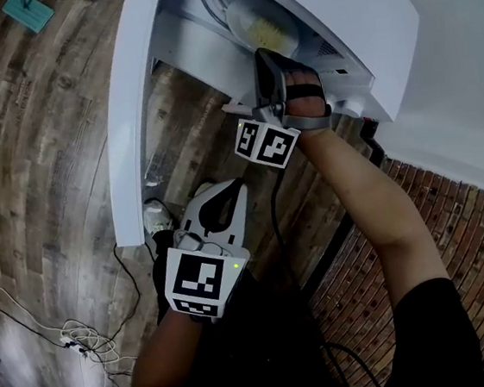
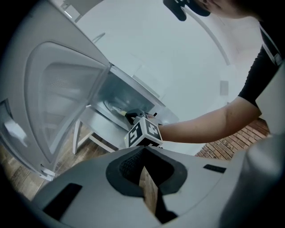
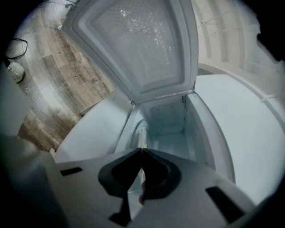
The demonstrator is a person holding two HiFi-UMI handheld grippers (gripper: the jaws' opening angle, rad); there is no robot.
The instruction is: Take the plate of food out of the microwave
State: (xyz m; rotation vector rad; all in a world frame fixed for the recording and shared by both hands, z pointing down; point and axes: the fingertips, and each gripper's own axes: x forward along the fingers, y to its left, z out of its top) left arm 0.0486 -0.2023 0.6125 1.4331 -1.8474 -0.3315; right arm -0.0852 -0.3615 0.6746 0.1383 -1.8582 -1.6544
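I see the white microwave (image 1: 352,19) with its door (image 1: 133,114) swung wide open. The plate of food (image 1: 262,23), pale with a yellow heap on it, sits inside the microwave near its mouth. My right gripper (image 1: 261,54) pinches its near rim.

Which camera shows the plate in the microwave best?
Head view: it looks down onto the plate and its yellow food. Left gripper view shows it small and far; right gripper view only its edge.

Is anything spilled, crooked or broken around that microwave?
Nothing stands out. The plate sits inside the open microwave with its food on it, the right tongs closed on its rim. Only loose cables trail across the wooden floor.
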